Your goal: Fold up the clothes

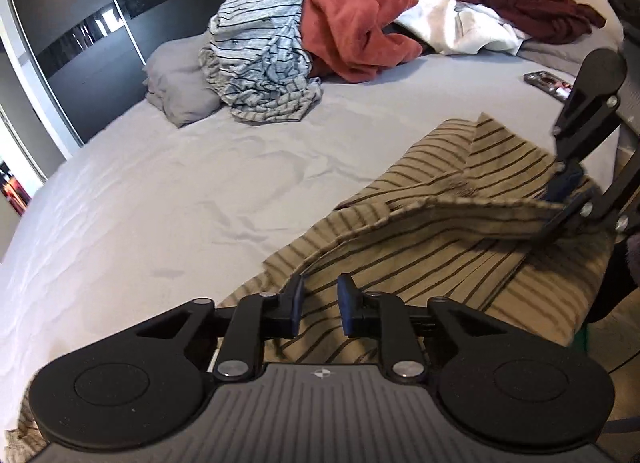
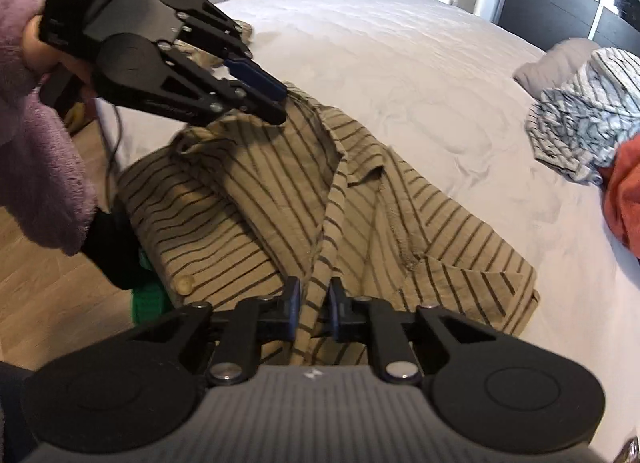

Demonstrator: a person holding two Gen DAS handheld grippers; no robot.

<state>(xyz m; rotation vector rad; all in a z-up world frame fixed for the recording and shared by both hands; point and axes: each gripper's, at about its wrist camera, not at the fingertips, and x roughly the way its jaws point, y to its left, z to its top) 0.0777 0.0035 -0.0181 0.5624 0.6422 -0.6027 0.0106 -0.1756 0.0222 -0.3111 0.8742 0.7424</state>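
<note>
A tan shirt with dark stripes (image 1: 420, 231) lies spread on the grey bed sheet (image 1: 160, 183), near the bed's edge; it fills the middle of the right wrist view (image 2: 280, 191). My left gripper (image 1: 320, 305) is shut on a fold of the shirt's edge, and it shows from the side in the right wrist view (image 2: 276, 101). My right gripper (image 2: 314, 309) is shut on a raised strip of the shirt, and it shows in the left wrist view (image 1: 568, 199) lifting that hem.
A heap of clothes sits at the head of the bed: a grey striped garment (image 1: 260, 59), a red fleece (image 1: 356, 27), white fabric (image 1: 448, 19), a maroon item (image 1: 536, 11). A phone (image 1: 548, 83) lies on the sheet. A dark wardrobe (image 1: 80, 31) stands left; wood floor (image 2: 48, 287) lies beside the bed.
</note>
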